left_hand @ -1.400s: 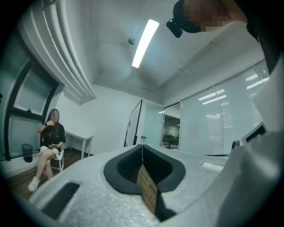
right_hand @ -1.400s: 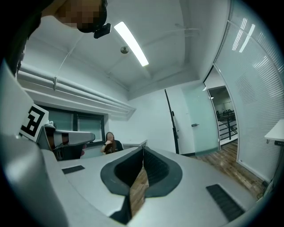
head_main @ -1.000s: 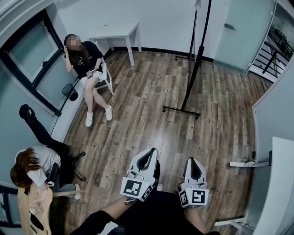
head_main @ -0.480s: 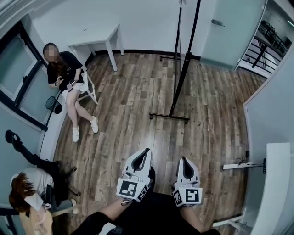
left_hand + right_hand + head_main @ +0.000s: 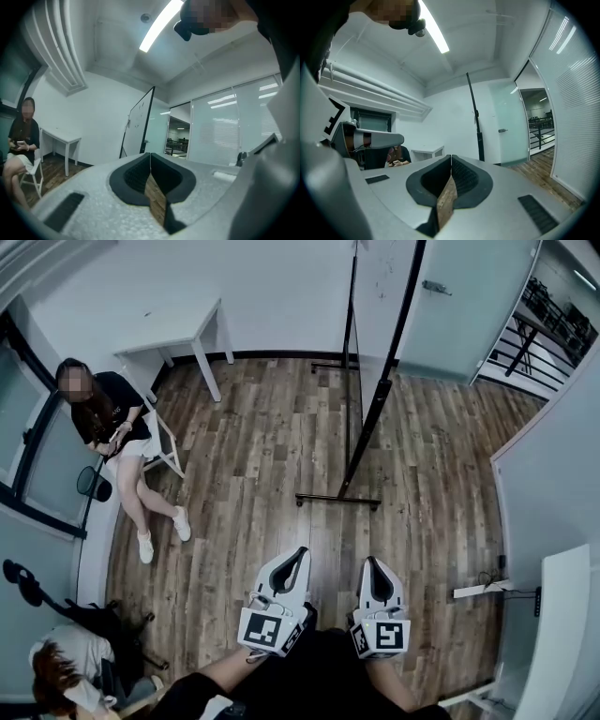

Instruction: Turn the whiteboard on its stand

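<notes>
Standing nearly edge-on to the head view, the whiteboard (image 5: 367, 329) rises on its black stand (image 5: 379, 404), whose foot bar (image 5: 337, 500) rests on the wood plank floor (image 5: 253, 446) near the glass door (image 5: 459, 306). A white table (image 5: 183, 324) stands against the far wall to the left. A seated person (image 5: 108, 423) occupies a white chair (image 5: 167, 442) beside the window wall, and a second person (image 5: 61, 676) sits at the lower left. A white desk (image 5: 562, 615) lies at the right edge. The left gripper (image 5: 302, 552) and right gripper (image 5: 372, 562) are held low, side by side, pointing toward the stand and well apart from it. Both pairs of jaws are closed tip to tip on nothing.
</notes>
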